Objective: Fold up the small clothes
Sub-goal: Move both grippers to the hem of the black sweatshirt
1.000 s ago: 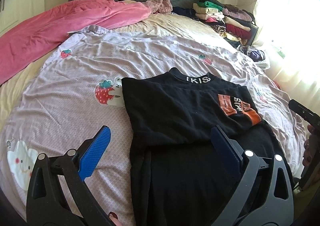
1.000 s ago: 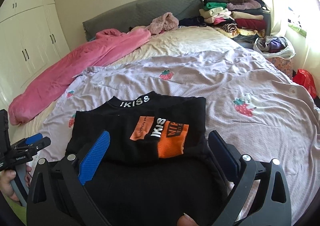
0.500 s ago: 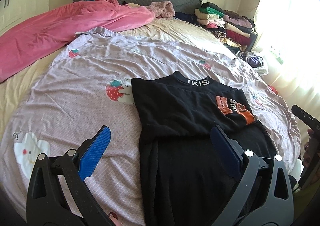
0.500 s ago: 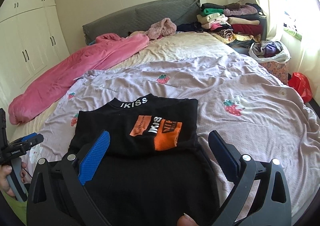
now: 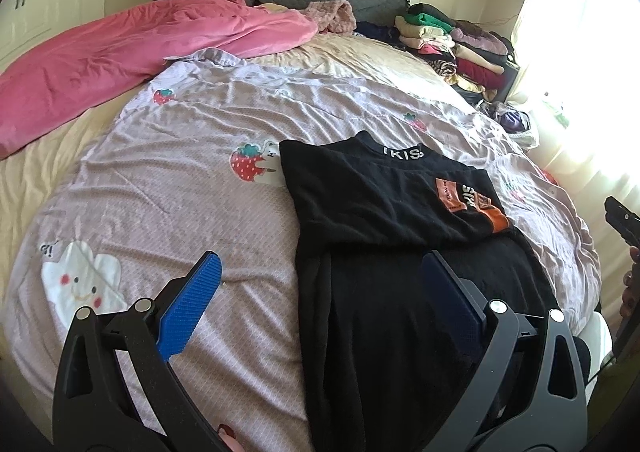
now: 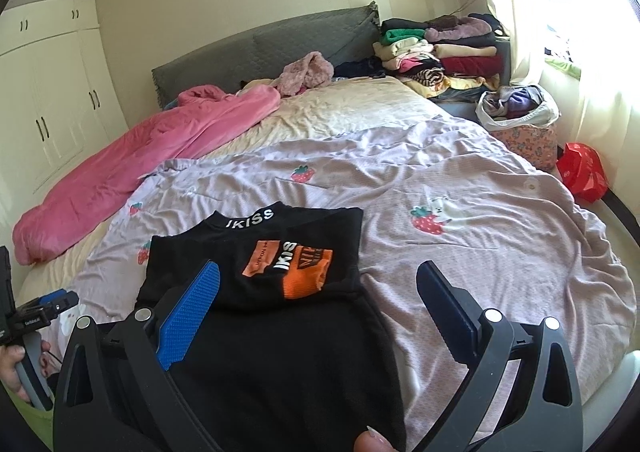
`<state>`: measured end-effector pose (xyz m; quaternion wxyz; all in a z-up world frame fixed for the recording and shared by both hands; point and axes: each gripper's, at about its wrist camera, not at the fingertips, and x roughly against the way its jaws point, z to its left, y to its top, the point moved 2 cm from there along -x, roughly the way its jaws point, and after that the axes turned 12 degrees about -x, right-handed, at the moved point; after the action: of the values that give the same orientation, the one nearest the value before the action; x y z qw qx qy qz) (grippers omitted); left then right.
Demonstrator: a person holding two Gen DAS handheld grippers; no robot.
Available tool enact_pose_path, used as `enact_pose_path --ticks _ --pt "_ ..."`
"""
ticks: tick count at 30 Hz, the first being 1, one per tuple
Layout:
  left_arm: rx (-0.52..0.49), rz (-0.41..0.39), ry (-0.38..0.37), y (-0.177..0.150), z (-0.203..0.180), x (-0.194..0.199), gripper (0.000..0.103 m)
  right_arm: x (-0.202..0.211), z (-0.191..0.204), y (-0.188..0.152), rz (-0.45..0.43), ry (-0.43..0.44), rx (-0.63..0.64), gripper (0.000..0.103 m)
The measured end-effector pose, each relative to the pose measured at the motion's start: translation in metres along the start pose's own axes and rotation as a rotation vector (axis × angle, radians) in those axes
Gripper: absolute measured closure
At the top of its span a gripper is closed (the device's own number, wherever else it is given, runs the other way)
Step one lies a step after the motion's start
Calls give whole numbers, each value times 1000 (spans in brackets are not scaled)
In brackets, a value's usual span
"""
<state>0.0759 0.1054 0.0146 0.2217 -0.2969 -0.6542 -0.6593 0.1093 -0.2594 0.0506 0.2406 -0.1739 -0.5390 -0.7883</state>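
Observation:
A black top (image 5: 372,204) with an "IKISS" collar and an orange patch lies partly folded on the lilac strawberry sheet (image 5: 192,180); its upper part is folded over the lower part (image 5: 400,332). It also shows in the right wrist view (image 6: 256,276). My left gripper (image 5: 320,304) is open and empty, held above the top's left edge near the bed's front. My right gripper (image 6: 320,308) is open and empty above the top's right side. The other gripper shows at each view's edge (image 5: 624,220) (image 6: 36,316).
A pink blanket (image 5: 132,52) lies at the back left by the grey headboard (image 6: 260,48). Stacks of folded clothes (image 6: 444,48) stand at the back right. A bag of clothes (image 6: 516,108) and a red bag (image 6: 582,172) sit beside the bed near the window.
Both grippers have drawn back and up from the black top, which now looks smaller and farther away. Both jaws stay open; the top has not moved.

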Motion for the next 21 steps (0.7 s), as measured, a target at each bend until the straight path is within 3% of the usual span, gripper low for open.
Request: enact_pose_path --ticks 21 --pt "-13 83 11 -45 3 13 10 31 -21 -26 30 -46 53 5"
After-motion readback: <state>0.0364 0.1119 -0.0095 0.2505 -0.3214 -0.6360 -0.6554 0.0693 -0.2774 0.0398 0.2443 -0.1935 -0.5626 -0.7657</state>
